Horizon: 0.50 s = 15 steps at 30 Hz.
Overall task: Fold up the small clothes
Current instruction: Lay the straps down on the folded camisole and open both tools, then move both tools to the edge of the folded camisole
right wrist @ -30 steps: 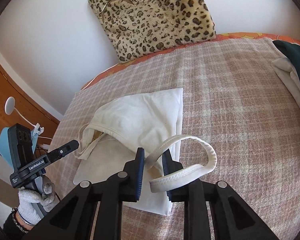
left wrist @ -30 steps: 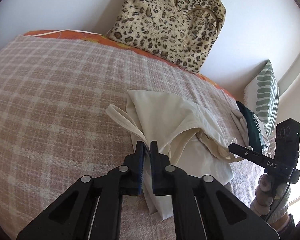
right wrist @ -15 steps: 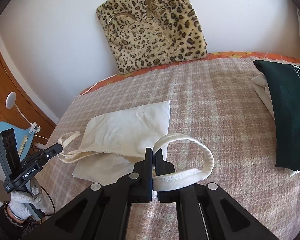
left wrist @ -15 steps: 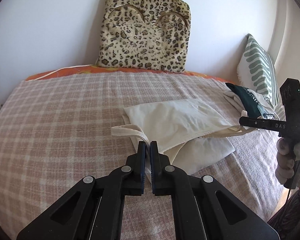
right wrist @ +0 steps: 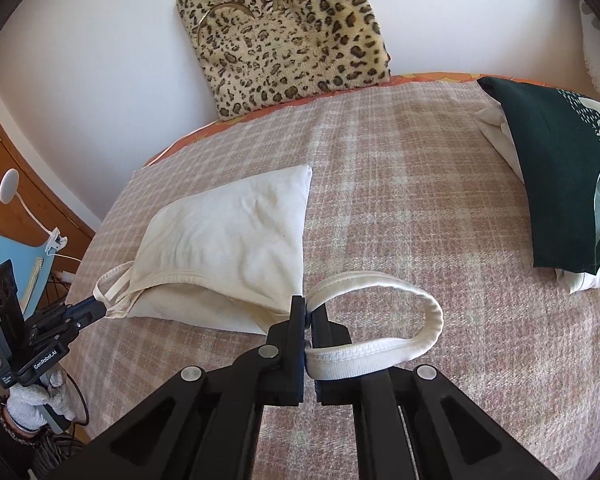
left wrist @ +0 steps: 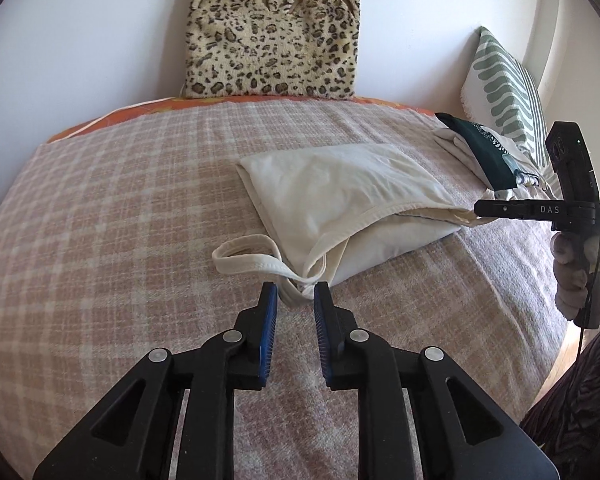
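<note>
A cream strappy top [left wrist: 340, 196] lies folded on the checked bed cover [left wrist: 120, 220]; it also shows in the right wrist view [right wrist: 228, 240]. My left gripper [left wrist: 295, 294] is open, its jaws on either side of the near strap's base [left wrist: 296, 292]; the strap loop [left wrist: 248, 258] lies on the cover. My right gripper [right wrist: 310, 312] is shut on the other strap [right wrist: 380, 320], which loops out to the right. In the left wrist view the right gripper [left wrist: 484, 210] sits at the top's right corner. In the right wrist view the left gripper [right wrist: 96, 304] is at the top's left corner.
A leopard-print cushion [left wrist: 272, 32] leans on the wall behind the bed. A pile with a dark green garment [right wrist: 556, 172] on white cloth lies at the right, by a green-striped pillow [left wrist: 508, 92]. A wooden cabinet [right wrist: 24, 184] and a blue object [right wrist: 16, 256] stand left of the bed.
My left gripper opened and released the near strap, which now lies on the cover. My right gripper closed on the other strap and keeps it. The top was pulled flatter.
</note>
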{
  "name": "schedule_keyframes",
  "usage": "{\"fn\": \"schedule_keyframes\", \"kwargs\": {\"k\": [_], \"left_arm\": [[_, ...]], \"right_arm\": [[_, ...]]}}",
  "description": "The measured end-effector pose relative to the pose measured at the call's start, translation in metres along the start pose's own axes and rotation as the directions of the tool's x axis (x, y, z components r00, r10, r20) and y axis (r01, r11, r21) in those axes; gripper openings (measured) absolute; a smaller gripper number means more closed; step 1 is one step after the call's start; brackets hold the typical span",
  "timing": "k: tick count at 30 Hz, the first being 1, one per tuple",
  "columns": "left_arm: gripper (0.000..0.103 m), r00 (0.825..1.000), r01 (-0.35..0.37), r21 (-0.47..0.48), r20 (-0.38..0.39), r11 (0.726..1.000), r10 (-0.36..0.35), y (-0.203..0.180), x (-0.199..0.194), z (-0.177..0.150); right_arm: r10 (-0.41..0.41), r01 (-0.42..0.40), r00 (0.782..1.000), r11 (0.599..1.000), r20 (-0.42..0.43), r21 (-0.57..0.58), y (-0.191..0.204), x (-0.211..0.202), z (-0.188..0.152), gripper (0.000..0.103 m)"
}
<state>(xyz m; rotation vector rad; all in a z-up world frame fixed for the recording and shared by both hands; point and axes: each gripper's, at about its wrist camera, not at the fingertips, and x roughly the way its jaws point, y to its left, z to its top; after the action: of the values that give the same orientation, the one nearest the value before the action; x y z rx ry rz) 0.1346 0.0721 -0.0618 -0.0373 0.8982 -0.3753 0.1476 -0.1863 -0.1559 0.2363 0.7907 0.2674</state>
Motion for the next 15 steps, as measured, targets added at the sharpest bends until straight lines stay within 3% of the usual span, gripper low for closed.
{"fn": "schedule_keyframes", "kwargs": {"k": [1, 2, 4, 8, 12, 15], "left_arm": [[0.022, 1.000, 0.018, -0.015, -0.005, 1.000, -0.018, 0.001, -0.005, -0.004], [0.022, 0.999, 0.034, -0.032, -0.009, 0.999, -0.034, 0.003, -0.010, -0.007], [0.022, 0.998, 0.058, -0.064, -0.004, 0.996, -0.059, 0.005, -0.024, -0.012], [0.022, 0.995, 0.073, -0.078, 0.066, 0.994, -0.068, 0.006, -0.048, -0.005], [0.023, 0.992, 0.078, -0.072, 0.104, 0.994, -0.071, 0.006, -0.042, 0.027], [0.023, 0.993, 0.067, -0.067, 0.105, 0.995, -0.060, 0.000, -0.022, 0.048]], "right_arm": [[0.001, -0.001, 1.000, 1.000, -0.021, -0.007, -0.001, -0.002, -0.002, 0.018], [-0.004, 0.003, 1.000, 1.000, -0.023, -0.015, -0.001, -0.008, -0.004, 0.037], [-0.011, 0.011, 1.000, 0.999, -0.012, -0.030, 0.001, -0.021, -0.008, 0.039], [0.121, -0.119, 0.992, 0.992, 0.044, -0.046, 0.011, -0.049, -0.008, 0.038], [0.101, -0.081, 0.985, 0.987, 0.142, -0.140, 0.036, -0.051, 0.004, 0.038], [0.131, -0.110, 0.979, 0.985, 0.156, -0.133, 0.046, -0.032, 0.019, 0.035]]}}
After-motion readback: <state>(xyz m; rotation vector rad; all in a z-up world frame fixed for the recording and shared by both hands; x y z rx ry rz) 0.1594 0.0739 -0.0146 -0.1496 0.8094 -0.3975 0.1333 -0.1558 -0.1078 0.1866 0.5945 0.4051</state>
